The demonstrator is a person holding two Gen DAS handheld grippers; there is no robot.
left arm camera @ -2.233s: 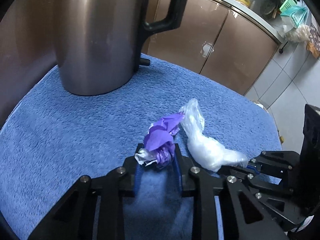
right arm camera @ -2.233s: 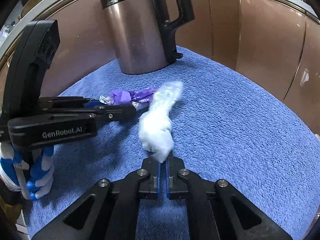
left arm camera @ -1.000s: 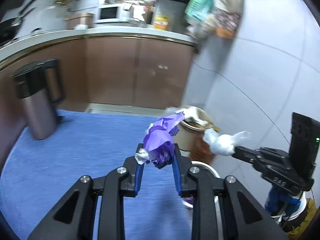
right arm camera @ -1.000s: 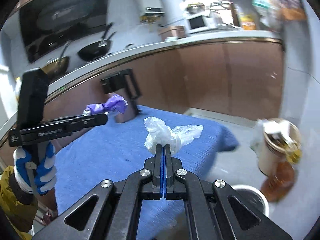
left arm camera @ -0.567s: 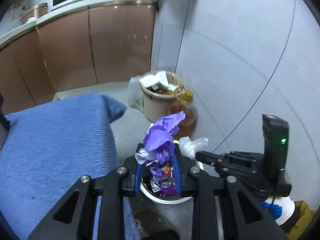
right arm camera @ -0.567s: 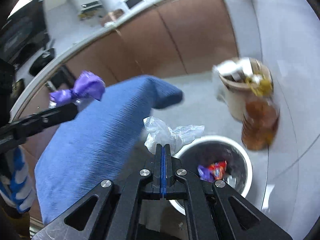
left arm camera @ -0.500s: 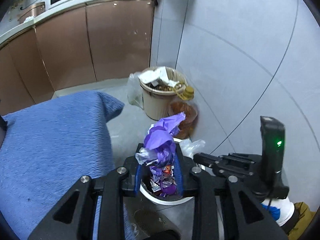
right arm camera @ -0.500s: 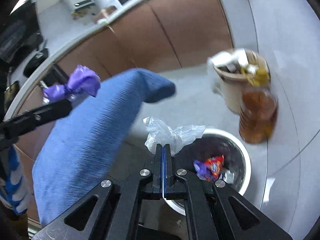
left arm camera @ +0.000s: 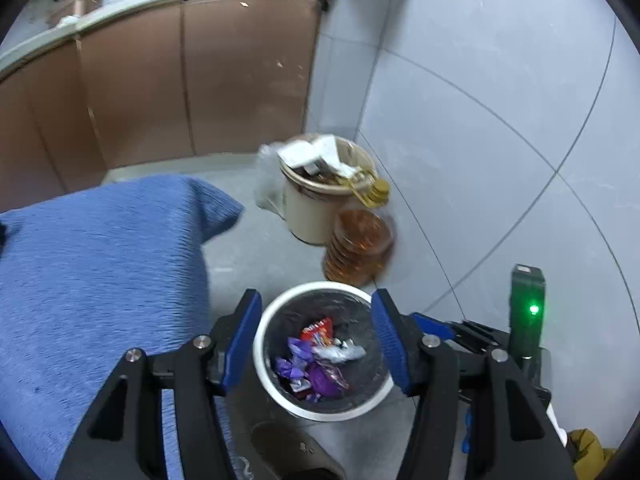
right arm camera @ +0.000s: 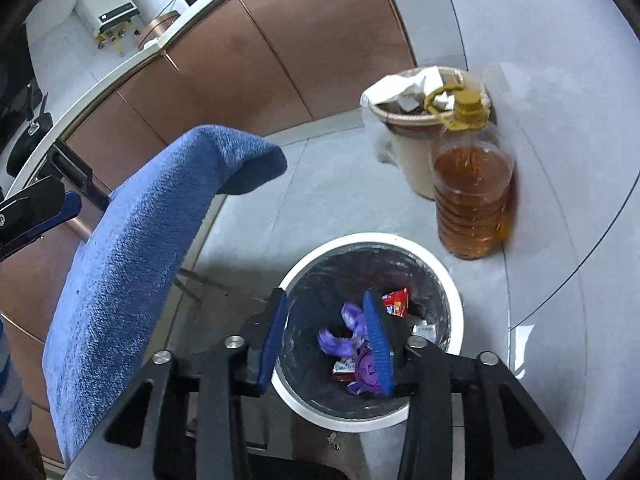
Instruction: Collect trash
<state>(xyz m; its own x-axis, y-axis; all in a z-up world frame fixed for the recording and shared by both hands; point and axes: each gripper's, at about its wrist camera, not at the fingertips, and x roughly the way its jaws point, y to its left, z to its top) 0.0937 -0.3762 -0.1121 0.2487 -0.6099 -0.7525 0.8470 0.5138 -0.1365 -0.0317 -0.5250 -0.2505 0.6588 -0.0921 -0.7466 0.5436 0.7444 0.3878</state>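
Both pairs of jaws have just been opening and now stand apart with nothing between them: the left gripper (left arm camera: 316, 340) and the right gripper (right arm camera: 326, 336) hang over a white-rimmed bin (right arm camera: 454, 304) on the floor. Purple and red wrappers (left arm camera: 316, 360) lie inside it (the clear plastic cannot be picked out). Beside it stand an oil bottle (right arm camera: 472, 196) and a full beige pail (left arm camera: 316, 208); a blue-covered desk (left arm camera: 100, 264) lies left.

Both wrist cameras look steeply down from close above the white-rimmed bin (left arm camera: 320, 410) (right arm camera: 372, 240) on the floor, sharing it, the oil bottle (left arm camera: 358, 248) (right arm camera: 472, 196) and the blue-covered surface's corner (left arm camera: 192, 200) (right arm camera: 236, 156).
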